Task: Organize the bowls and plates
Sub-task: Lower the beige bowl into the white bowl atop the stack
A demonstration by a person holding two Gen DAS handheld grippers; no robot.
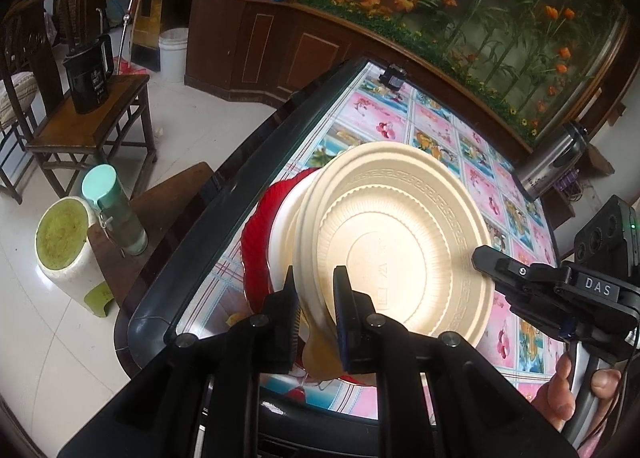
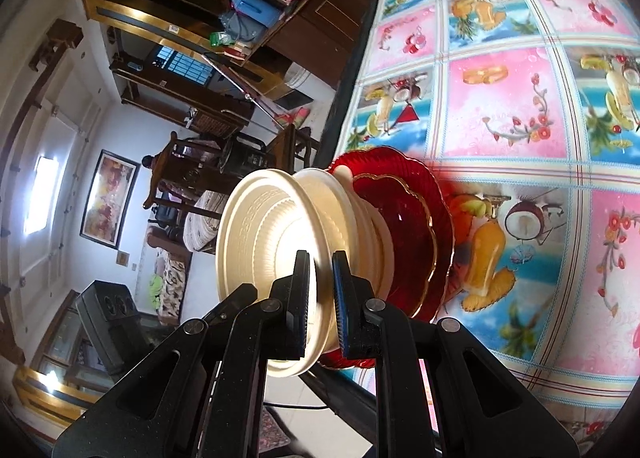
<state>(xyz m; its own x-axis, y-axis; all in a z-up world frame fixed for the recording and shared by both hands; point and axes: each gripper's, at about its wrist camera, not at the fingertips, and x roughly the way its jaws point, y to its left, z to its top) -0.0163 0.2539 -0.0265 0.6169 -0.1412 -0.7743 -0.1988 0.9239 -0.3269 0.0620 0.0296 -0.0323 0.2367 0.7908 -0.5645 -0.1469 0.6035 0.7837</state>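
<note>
A cream bowl (image 1: 404, 242) sits on top of a stack of cream bowls (image 1: 286, 226) standing on red scalloped plates (image 1: 256, 242) near the table's corner. My left gripper (image 1: 316, 298) is shut on the near rim of the top cream bowl. My right gripper (image 2: 321, 290) is shut on the opposite rim of the same cream bowl (image 2: 272, 242); it shows in the left wrist view (image 1: 486, 258) at the bowl's right edge. The stacked bowls (image 2: 368, 234) and red plates (image 2: 416, 226) lie behind it in the right wrist view.
The table (image 1: 436, 126) has a fruit-patterned cloth and a dark rim (image 1: 240, 178). A steel kettle (image 1: 552, 162) stands at its far right. Beside the table are a stool with a mint bottle (image 1: 114, 210), a white jar (image 1: 66, 246) and a chair with a black kettle (image 1: 88, 74).
</note>
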